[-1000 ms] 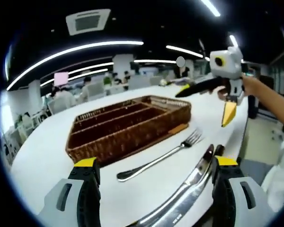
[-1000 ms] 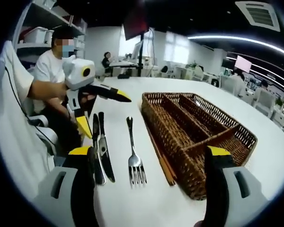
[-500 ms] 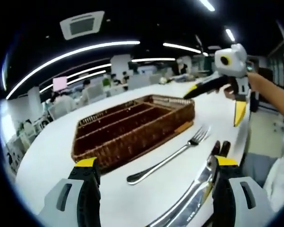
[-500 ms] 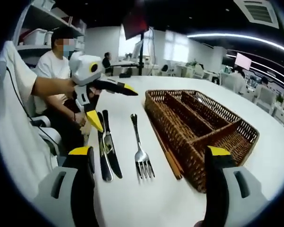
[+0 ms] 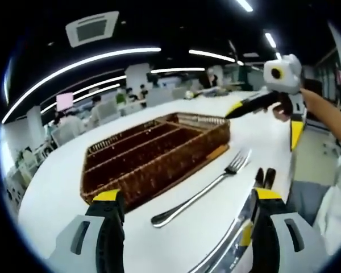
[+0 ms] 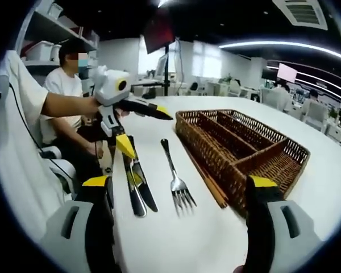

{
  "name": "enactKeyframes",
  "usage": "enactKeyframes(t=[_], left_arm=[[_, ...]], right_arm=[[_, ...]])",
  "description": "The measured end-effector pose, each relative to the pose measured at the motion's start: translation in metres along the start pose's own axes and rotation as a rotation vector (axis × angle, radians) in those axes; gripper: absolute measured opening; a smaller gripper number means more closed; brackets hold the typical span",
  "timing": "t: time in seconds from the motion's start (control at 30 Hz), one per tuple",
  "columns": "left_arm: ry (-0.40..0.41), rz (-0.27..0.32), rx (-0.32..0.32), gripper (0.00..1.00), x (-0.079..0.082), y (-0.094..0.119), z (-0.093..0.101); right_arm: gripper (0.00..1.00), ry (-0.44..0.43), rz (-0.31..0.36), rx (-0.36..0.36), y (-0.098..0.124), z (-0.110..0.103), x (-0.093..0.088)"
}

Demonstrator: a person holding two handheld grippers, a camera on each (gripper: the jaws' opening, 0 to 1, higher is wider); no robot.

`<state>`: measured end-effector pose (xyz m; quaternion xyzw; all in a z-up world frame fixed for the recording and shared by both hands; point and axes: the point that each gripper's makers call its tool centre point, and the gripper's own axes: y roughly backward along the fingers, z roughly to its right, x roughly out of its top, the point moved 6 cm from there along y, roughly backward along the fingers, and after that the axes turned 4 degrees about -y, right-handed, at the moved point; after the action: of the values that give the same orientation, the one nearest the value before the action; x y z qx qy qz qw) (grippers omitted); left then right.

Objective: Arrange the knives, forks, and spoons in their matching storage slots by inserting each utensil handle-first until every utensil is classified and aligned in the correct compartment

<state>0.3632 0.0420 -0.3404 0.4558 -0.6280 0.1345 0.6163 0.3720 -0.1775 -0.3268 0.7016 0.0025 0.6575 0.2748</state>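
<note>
Here both tongs, left [image 6: 137, 128] and right [image 5: 275, 119], hung open above the white counter [image 6: 176, 239], gripping nothing. Two steel knives [image 6: 137, 185] lay at its near edge; a nudge could tip them off. Steel fork [image 6: 177, 176] lay beside the brown wicker tray [image 6: 244, 151].

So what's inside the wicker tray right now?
The wicker tray has long slots plus a cross slot; the floors that show hold no utensils. The near wall hides some of each floor. The fork and knives lie outside on the table.
</note>
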Motion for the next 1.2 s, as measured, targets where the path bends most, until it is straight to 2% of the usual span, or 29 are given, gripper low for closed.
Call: enactKeyframes(t=[0.23, 0.5, 0.7, 0.87, 0.93, 1.03, 1.2], left_arm=[[-0.040, -0.037, -0.024, 0.89, -0.004, -0.004, 0.000], [-0.103, -0.047, -0.079, 0.83, -0.003, -0.007, 0.005], [-0.126, -0.054, -0.097, 0.81, -0.003, -0.008, 0.005], [-0.132, -0.063, -0.152, 0.72, -0.004, -0.009, 0.009], [-0.155, -0.048, -0.216, 0.62, -0.003, -0.011, 0.014], [-0.196, -0.051, -0.253, 0.50, -0.002, -0.013, 0.017], [-0.212, -0.064, -0.264, 0.51, 0.002, -0.018, 0.015]], right_arm=[[1.00, 0.003, 0.003, -0.016, 0.005, -0.008, -0.007], [1.00, -0.008, 0.003, -0.039, 0.008, -0.013, -0.013], [1.00, -0.018, 0.024, -0.042, 0.011, -0.021, -0.015], [1.00, -0.017, 0.050, -0.072, 0.016, -0.024, -0.015], [1.00, -0.024, 0.054, -0.076, 0.017, -0.026, -0.017], [1.00, -0.036, 0.065, -0.062, 0.018, -0.035, -0.015], [1.00, -0.023, 0.068, -0.065, 0.017, -0.034, -0.008]])
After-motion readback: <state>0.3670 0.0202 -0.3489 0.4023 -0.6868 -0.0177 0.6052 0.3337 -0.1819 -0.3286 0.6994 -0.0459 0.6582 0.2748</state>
